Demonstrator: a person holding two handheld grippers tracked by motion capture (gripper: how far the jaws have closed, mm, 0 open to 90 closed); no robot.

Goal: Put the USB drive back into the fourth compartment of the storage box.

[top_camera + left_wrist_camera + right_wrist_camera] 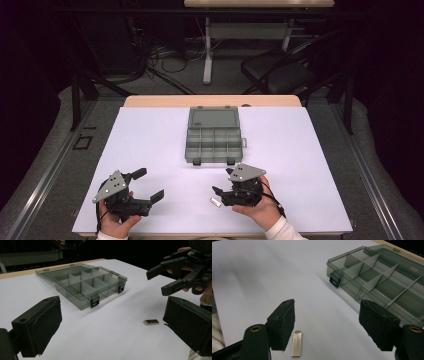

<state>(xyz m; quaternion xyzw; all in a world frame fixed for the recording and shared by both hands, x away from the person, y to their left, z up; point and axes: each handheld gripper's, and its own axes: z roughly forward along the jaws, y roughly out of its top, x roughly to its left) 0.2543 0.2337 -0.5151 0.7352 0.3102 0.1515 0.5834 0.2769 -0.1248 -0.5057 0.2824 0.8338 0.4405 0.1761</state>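
Left gripper: I am holding the left gripper (145,185) low over the near left part of the table, its jaws standing wide apart with nothing between them; in the left gripper view its own jaws are framing the table from both lower corners (110,327)
Right gripper: I am holding the right gripper (216,191) at the near right, jaws spread and gripping nothing; it is pointing toward the left gripper, and in the left gripper view it is showing at the upper right (160,280); its own view is looking along its parted jaws (327,327)
Metal piece: a small flat silver metal piece (215,202) is lying on the white sheet just beside the right gripper's jaw tips; in the right gripper view (296,343) it is sitting right next to the left-hand jaw, whether touching I cannot tell; also lying ahead of the left gripper (151,322)
Organizer box: a grey translucent organizer box (213,145) is resting open at the middle of the table, lid laid flat behind it, dividers making small compartments; latches facing me (85,287) (382,277)
Table: a white sheet (150,140) is covering the table top
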